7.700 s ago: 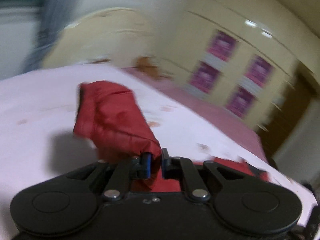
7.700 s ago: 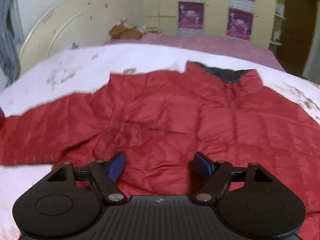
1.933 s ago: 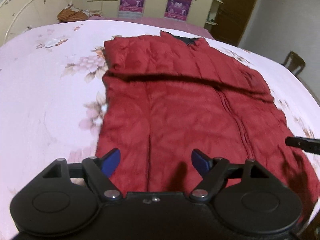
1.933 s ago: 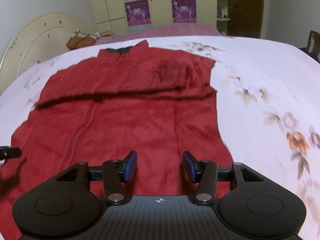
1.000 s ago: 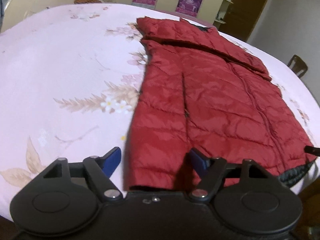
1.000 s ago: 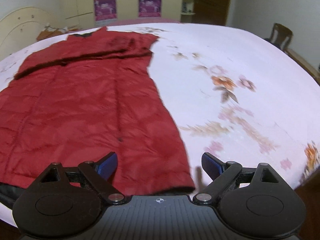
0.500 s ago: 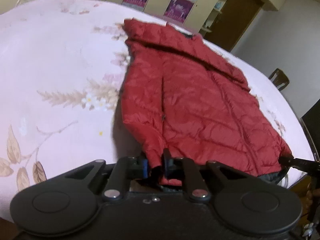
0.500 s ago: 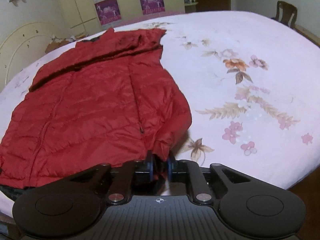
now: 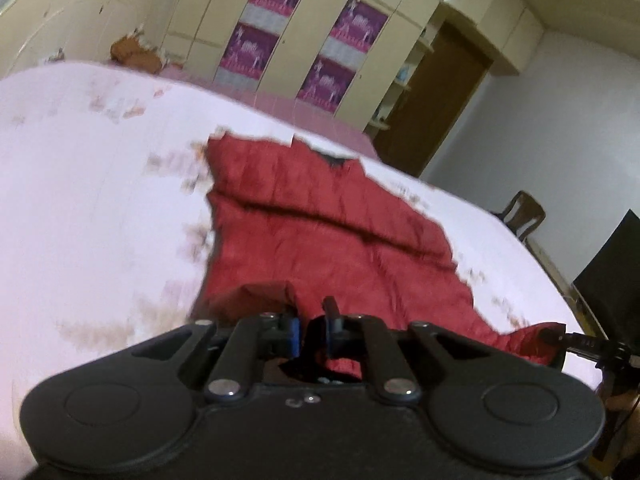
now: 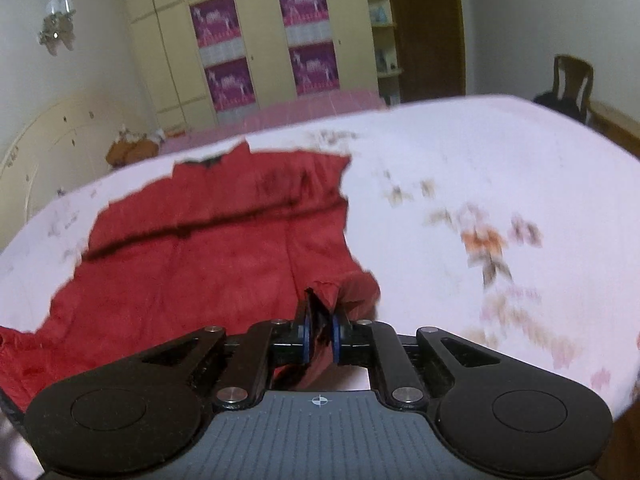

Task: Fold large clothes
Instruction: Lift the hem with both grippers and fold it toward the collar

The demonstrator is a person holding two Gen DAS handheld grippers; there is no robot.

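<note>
Landmark: wide bed with pale pink floral sheet (image 9: 100, 208) (image 10: 500, 152)
Garment: red quilted puffer jacket (image 9: 320, 240) (image 10: 208, 256) is lying spread along the bed, dark collar at the bed's far end, sleeves folded across the chest, hem at the near edge
Left gripper (image 9: 311, 334): blue-padded fingers (image 9: 294, 330) are pinching the jacket's near left hem corner, which is standing bunched above the sheet
Right gripper (image 10: 320, 336): fingers are clamping the near right hem corner, fabric is puckering up between the pads
Beyond bed's far end: cream wardrobe with purple posters (image 9: 304, 32) (image 10: 260, 48)
Right of bed: brown wooden chair (image 10: 570, 80)
</note>
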